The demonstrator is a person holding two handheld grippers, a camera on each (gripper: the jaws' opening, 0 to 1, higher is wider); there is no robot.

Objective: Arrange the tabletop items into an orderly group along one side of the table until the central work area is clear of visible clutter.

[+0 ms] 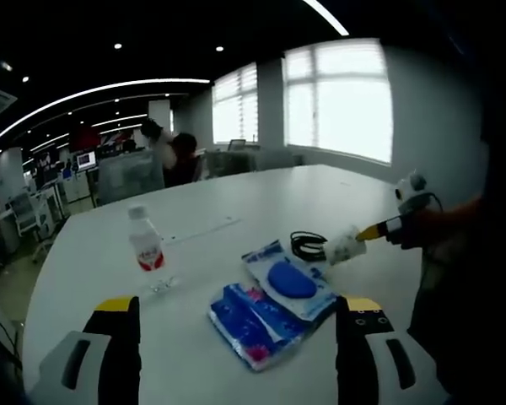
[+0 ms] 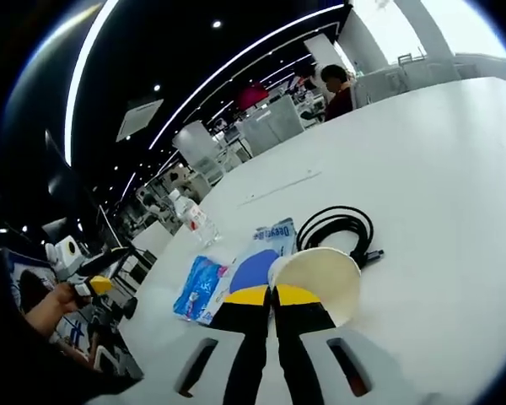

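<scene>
The paper cup (image 2: pixel 316 283) is held by its rim in the closed right tool (image 2: pixel 271 295), just in front of the black cable (image 2: pixel 337 228) on the desk (image 2: pixel 438 169). The left tool (image 1: pixel 236 316) is kept wide and empty; the blue packets (image 1: pixel 274 308) lie between its jaws, the water bottle (image 1: pixel 146 246) ahead to its left. The cup is judged to be in carrying, and a place at the desk side is needed next.

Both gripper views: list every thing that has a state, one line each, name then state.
Left gripper: open, holding nothing, above the table.
Right gripper: shut on the paper cup's rim.
Paper cup: tipped on its side, held, looks empty.
Water bottle: upright, cap on.
Black cable: coiled, lying flat.
Wipes pack: lying flat across the blue packet, lid closed.
Blue packet: lying flat, sealed.
</scene>
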